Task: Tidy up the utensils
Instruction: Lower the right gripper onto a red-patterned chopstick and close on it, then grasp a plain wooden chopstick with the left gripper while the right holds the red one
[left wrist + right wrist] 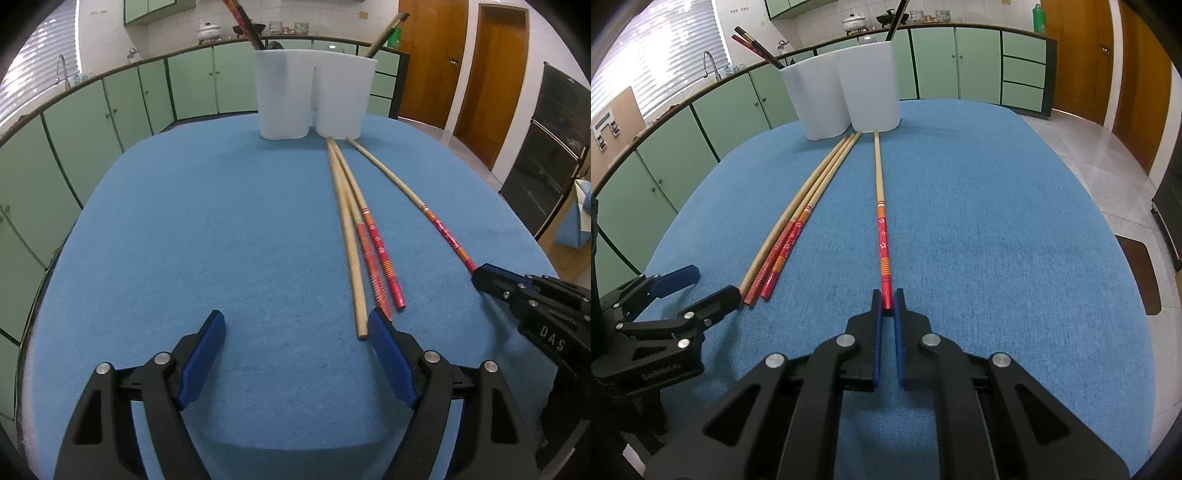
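Right gripper (887,300) closed on one chopstick (880,206); left gripper (295,325) open over the bench (184,221).

In the right wrist view, at lower centre of the frame, the right gripper's two blue pads clamp the red end of the single chopstick, which lies flat on the blue bench and runs straight up the frame to the white holder (849,88). In the left wrist view, the left gripper sits at the bottom of the frame with its fingers spread wide, holding nothing; its right pad is just beside the near ends of three chopsticks (354,236) lying together at centre right. Their far tips reach the base of the holder at top centre. The holder has two compartments, each with dark utensils (243,22) standing tilted in it.
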A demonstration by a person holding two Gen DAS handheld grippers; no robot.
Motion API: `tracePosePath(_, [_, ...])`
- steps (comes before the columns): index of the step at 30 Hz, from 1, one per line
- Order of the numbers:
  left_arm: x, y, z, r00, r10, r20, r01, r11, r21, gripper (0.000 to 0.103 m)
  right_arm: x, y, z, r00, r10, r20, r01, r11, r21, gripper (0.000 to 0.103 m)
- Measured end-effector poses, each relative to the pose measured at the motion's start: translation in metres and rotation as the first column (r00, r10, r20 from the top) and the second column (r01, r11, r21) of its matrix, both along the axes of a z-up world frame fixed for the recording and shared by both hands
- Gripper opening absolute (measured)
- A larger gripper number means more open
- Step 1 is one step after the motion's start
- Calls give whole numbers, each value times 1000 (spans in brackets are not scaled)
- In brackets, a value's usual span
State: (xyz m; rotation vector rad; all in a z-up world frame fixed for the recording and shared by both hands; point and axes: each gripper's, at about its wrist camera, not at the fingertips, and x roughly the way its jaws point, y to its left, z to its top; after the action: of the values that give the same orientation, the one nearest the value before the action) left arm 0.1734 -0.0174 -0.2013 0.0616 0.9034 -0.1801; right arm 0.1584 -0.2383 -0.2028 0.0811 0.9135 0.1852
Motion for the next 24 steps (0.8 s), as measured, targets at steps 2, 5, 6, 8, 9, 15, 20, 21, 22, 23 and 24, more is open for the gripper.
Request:
tracePosePath(2, [-2, 2, -1, 1000, 7, 1, -7, 1000, 6, 80, 0, 1, 0, 1000, 1, 0, -1, 1000, -4, 6])
tracePosePath(5, [-1, -1, 0, 1000, 3, 1, -3, 1000, 12, 80, 0, 1, 0, 1000, 1, -1, -1, 1000, -9, 7])
tracePosePath(6, [0, -2, 0, 1000, 0, 0, 0, 1000, 17, 80, 1, 2, 0, 1000, 1, -1, -1, 1000, -11, 7])
tracePosePath(8, [1, -6, -2, 1000, -3, -6, 3, 999, 32, 78, 2, 2, -1, 1000, 2, -3, -2, 1000, -11, 7])
tracePosePath(9, [2, -7, -2, 1000, -4, -5, 4, 999, 33, 78, 2, 3, 0, 1000, 2, -4, -2, 1000, -11, 7])
tracePosePath(15, [5, -12, 0, 1000, -23, -1, 23, 1000, -5, 49, 3, 3, -1, 1000, 7, -7, -7, 1000, -7, 7])
tracePosePath(20, [3, -15, 1, 999, -36, 4, 36, 999, -28, 17, 3, 4, -1, 1000, 6, -4, -7, 1000, -16, 6])
tracePosePath(21, [4, -15, 0, 999, -35, 2, 35, 999, -38, 13, 3, 4, -1, 1000, 7, -2, -7, 1000, -20, 6])
tracePosePath(22, [4, -14, 0, 999, -34, 1, 34, 998, -45, 8, 3, 4, -1, 1000, 7, 0, -7, 1000, -24, 6])
tracePosePath(23, [5, -14, 0, 999, -33, -1, 33, 998, -52, 7, 3, 5, -1, 1000, 7, 0, -7, 1000, -25, 6])
tracePosePath(24, [5, -13, 0, 1000, -30, -2, 30, 998, -57, 7, 3, 4, -1, 1000, 8, 1, -7, 1000, -25, 5])
